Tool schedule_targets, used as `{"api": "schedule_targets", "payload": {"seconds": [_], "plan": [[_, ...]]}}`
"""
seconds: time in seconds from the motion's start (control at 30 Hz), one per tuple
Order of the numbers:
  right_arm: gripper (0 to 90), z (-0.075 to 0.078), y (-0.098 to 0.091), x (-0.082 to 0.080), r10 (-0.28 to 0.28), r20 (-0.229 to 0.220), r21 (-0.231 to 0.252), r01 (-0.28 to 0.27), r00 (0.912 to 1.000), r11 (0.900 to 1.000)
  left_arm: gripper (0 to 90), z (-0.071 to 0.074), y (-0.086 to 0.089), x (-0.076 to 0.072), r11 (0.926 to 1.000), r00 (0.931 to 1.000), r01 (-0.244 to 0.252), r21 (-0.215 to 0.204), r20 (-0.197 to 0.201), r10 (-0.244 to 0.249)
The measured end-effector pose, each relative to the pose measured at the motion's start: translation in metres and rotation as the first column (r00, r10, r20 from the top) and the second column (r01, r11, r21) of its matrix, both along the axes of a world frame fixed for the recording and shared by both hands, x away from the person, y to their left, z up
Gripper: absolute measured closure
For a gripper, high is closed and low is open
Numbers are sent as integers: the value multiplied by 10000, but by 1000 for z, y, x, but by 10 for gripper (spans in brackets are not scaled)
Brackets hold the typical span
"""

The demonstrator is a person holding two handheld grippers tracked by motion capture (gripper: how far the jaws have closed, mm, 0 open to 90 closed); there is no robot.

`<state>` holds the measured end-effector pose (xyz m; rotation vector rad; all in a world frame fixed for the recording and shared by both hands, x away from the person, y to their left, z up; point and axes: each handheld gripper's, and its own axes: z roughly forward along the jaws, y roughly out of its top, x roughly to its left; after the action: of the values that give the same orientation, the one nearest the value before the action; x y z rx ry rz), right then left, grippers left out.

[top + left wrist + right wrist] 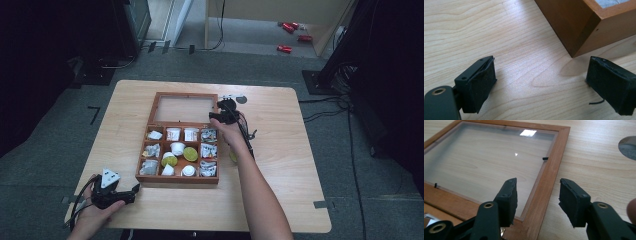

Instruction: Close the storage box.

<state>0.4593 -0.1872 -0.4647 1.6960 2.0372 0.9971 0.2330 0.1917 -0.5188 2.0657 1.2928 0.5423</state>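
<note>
A wooden box (178,179) with several compartments of packets and small cups sits mid-table. Its glass-paned lid (185,108) lies open flat behind it. My right gripper (223,112) hovers at the lid's right edge, open, its jaws straddling the lid's wooden frame (550,173) from above with nothing clamped. My left gripper (136,190) rests near the table's front left, open and empty, pointing at the box's front left corner (579,37).
A round grey disc (241,99) lies on the table just right of the lid. The wooden table (280,165) has bare surface on both sides of the box. Red cans (291,27) lie on the floor far behind.
</note>
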Motion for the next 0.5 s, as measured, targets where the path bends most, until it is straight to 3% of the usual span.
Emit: {"api": "schedule_targets", "payload": {"seconds": [0.13,0.37,0.5], "plan": [[533,-3,-1,6,-104,-268,7,104,9996,9999,94,0,0,0,10000,10000,23,3,-2,-23],[591,-10,-8,15,-371,-800,468,410,9961,9981,93,0,0,0,10000,10000,46,0,-2,-46],[608,-12,-11,17,-471,-1000,1004,572,9939,9933,92,0,0,0,10000,10000,58,3,-5,-58]]}}
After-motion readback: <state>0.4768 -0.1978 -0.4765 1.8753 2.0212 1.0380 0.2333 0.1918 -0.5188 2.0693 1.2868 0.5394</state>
